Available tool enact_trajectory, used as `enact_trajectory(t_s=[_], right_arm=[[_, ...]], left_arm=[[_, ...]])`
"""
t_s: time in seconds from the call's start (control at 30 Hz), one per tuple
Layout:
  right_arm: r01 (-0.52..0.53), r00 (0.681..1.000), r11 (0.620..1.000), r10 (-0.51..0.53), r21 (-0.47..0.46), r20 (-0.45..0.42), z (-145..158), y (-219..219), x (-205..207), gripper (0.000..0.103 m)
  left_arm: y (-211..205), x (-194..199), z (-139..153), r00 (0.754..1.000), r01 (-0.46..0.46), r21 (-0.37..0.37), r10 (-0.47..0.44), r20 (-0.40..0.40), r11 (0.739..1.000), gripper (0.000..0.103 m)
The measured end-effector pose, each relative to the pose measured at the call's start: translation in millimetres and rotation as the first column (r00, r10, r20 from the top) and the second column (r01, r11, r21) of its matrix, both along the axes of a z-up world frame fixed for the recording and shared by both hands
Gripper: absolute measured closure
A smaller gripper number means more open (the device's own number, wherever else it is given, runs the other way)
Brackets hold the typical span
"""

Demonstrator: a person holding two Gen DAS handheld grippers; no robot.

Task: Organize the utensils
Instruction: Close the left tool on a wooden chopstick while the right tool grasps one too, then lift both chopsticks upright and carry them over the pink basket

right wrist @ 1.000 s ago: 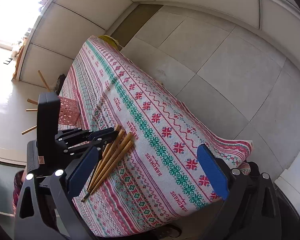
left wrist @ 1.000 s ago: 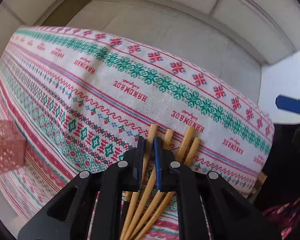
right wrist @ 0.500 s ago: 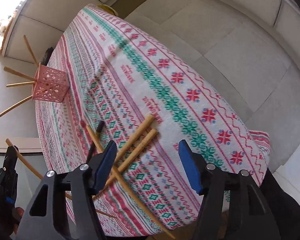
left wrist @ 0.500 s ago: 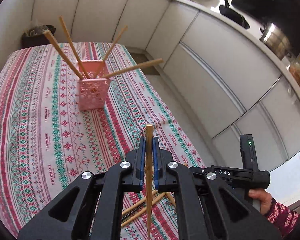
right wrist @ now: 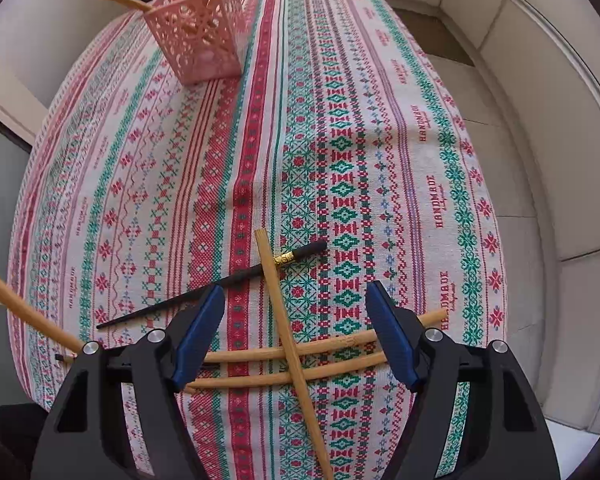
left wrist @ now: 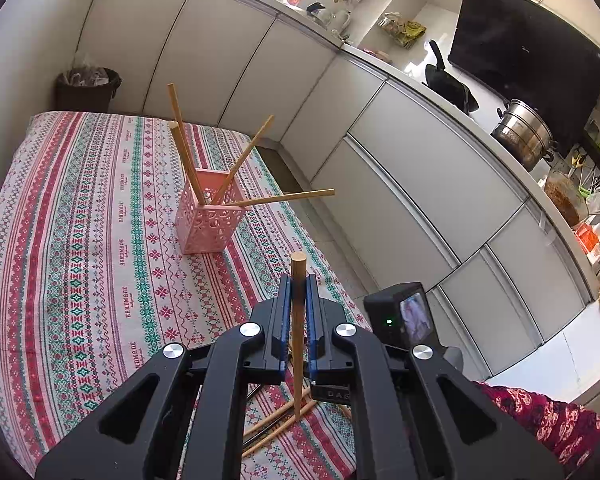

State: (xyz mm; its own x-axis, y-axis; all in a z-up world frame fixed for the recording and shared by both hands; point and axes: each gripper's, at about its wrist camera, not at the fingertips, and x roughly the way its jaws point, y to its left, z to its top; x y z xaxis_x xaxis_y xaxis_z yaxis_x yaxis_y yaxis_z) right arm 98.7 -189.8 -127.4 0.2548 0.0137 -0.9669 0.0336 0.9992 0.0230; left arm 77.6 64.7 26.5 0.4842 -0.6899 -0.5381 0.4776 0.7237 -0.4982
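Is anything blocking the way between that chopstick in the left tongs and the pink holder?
Nothing visible. The left tongs grip a chopstick, and only bare tablecloth lies before the pink holder.

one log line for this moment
left gripper: shut on wooden chopstick | right gripper: open over crossed chopsticks | pink lattice holder: four sticks

steel pot (left wrist: 521, 133) | black pan (left wrist: 450, 84) | bin (left wrist: 85, 90) | patterned tablecloth (left wrist: 80, 248)
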Motion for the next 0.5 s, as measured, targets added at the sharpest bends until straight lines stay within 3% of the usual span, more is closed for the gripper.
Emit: enact_trajectory(t_s=[0.03, 0.07, 0.1, 0.27, 0.5], right_arm=[[-0.015, 1.0, 1.0, 0.015, -0.006, -0.014, -6, 2, 0, 0.054], [-0.034, 0.999, 0.999, 0.034, -0.001, -0.033, -12, 4, 2, 0.08], [-0.046, 0.998, 0.999, 0.046, 0.009, -0.052, -18, 6, 3, 0.091], [-0.036, 0.999, 0.998, 0.035, 0.047, 0.022, -7, 0, -5, 0.095], [-0.012, 0.986, 0.988, -0.014, 0.156, 0.167, 44, -24, -37, 0.096]], left_arm=[[2, 0, -2, 1.0, -0.006, 0.002, 0.006, 0.007, 1.0, 0.097], [2, -1, 0, 1.0, -0.013, 0.002, 0.013, 0.012, 1.0, 0.097], [5, -1, -2, 1.0, -0.019, 0.001, 0.019, 0.016, 1.0, 0.097], [3, -8, 2, 0.997, -0.049, 0.028, 0.047, 0.053, 0.998, 0.097], [-17, -28, 12, 0.986, -0.111, 0.137, 0.091, 0.14, 0.984, 0.097]])
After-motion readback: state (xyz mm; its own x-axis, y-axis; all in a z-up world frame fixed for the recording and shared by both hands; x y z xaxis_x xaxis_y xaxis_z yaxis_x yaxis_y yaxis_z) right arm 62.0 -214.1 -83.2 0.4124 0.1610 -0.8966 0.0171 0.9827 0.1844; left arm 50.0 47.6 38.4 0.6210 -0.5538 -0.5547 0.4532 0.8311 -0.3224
